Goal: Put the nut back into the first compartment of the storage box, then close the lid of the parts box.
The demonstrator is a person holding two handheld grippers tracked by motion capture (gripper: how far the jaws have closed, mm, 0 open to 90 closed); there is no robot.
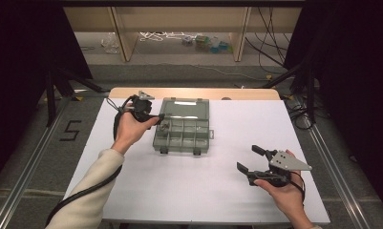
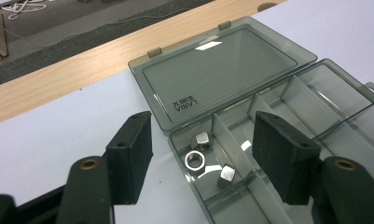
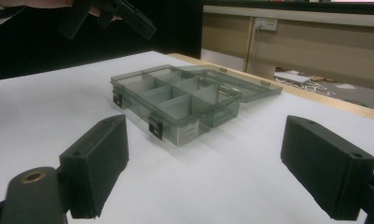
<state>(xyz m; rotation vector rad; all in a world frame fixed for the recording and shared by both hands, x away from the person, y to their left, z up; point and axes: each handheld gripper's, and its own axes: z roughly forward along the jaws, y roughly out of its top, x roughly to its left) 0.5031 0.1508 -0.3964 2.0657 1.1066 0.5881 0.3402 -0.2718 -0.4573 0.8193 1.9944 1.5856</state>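
Note:
A smoky grey compartment box (image 1: 182, 136) lies open on the white table, its lid (image 1: 185, 108) folded flat on the far side. Three loose metal nuts (image 2: 194, 160) rest in the box's far-left compartment. My left gripper (image 1: 163, 121) hovers over that corner, and in the left gripper view my left gripper (image 2: 205, 149) stands open above the nuts with nothing between its pads. My right gripper (image 1: 250, 158) is held open near the table's front right, well away from the box. In the right gripper view its jaws (image 3: 212, 149) frame the box (image 3: 175, 100), and the left gripper (image 3: 128, 16) hangs beyond.
The white table top (image 1: 189, 191) spreads wide in front of the box. A wooden strip (image 1: 194, 93) runs along the far edge. Beyond it are shelf legs and cables (image 1: 160, 36) on the floor. Metal rails flank the table on both sides.

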